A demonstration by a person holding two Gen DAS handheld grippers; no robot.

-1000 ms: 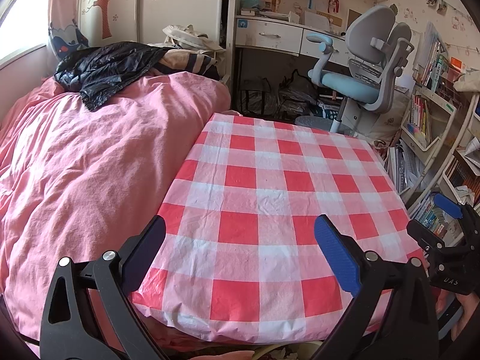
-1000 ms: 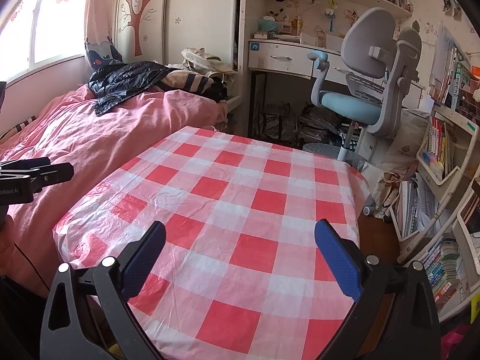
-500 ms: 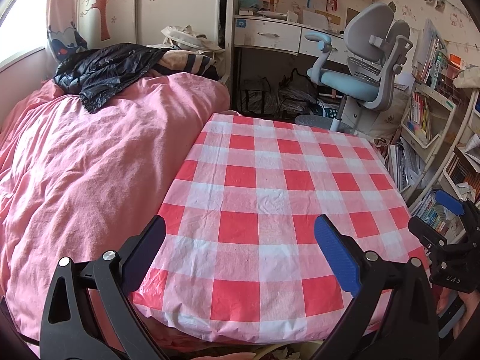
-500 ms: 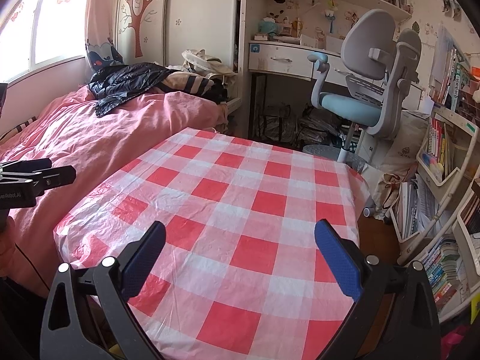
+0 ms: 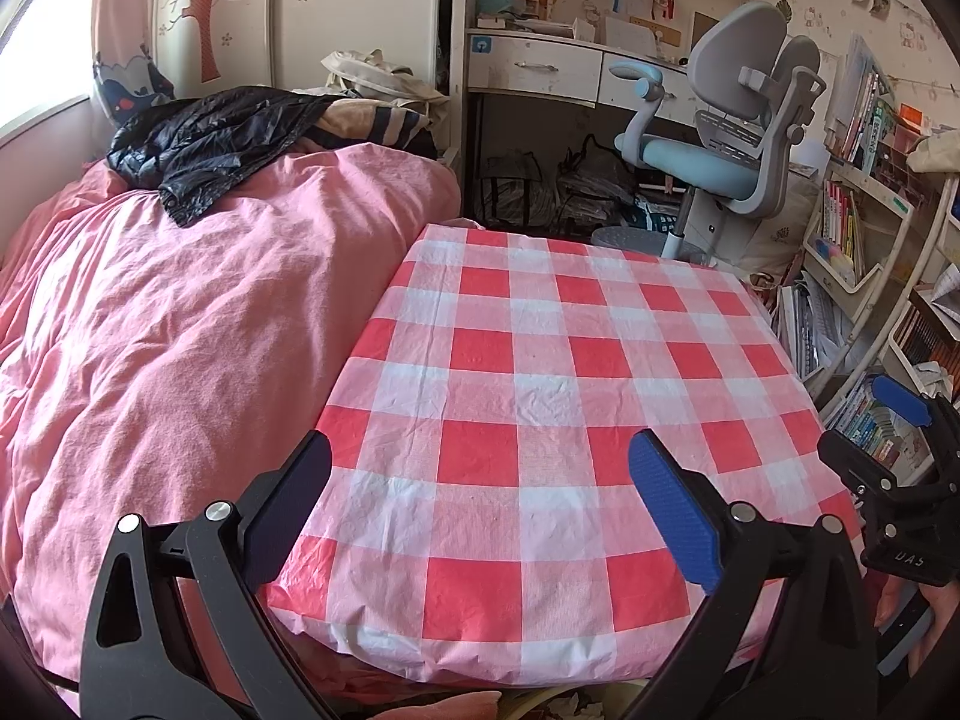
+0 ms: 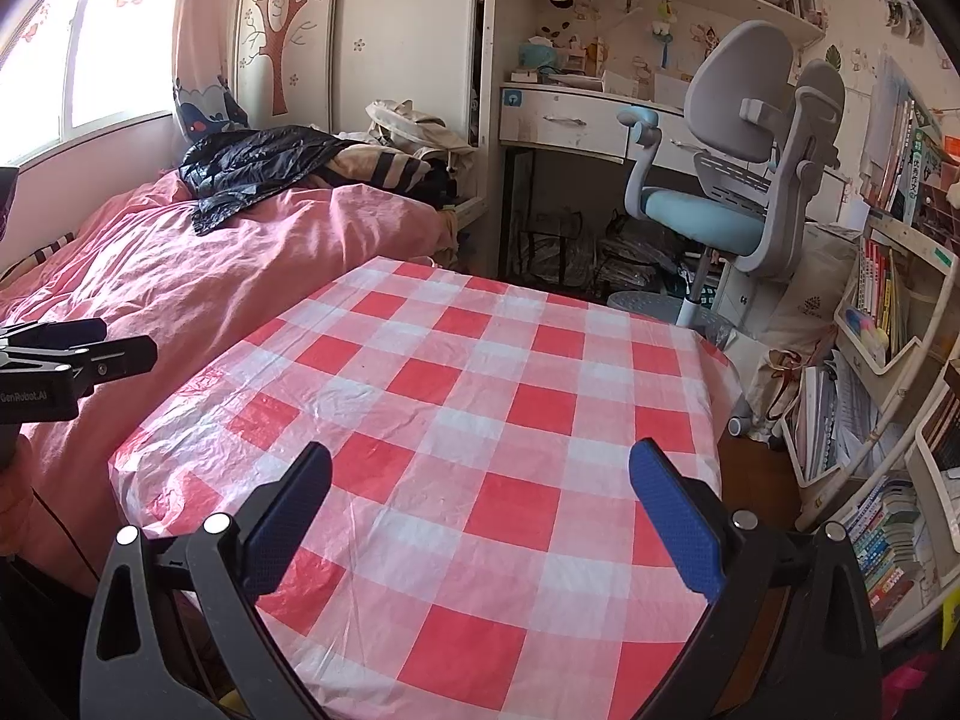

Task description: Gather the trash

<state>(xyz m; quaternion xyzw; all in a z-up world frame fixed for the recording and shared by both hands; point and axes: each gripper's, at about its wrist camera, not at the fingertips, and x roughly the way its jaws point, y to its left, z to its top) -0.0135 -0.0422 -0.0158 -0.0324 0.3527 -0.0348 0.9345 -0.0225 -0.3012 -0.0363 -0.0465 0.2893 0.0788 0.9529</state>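
Observation:
No piece of trash lies on the red-and-white checked tablecloth in either view. My left gripper hovers open over the table's near edge, with nothing between its fingers. My right gripper is open and empty too, above the near right part of the table. The right gripper shows at the right edge of the left wrist view, and the left gripper at the left edge of the right wrist view. Something pale and crumpled peeks out below the table's front edge, mostly hidden.
A bed with a pink duvet touches the table's left side, a black jacket on it. Behind the table stand a desk and a grey-blue chair. Bookshelves crowd the right side.
Both views have shifted only very slightly. Both grippers stay open and empty over the table's near edge.

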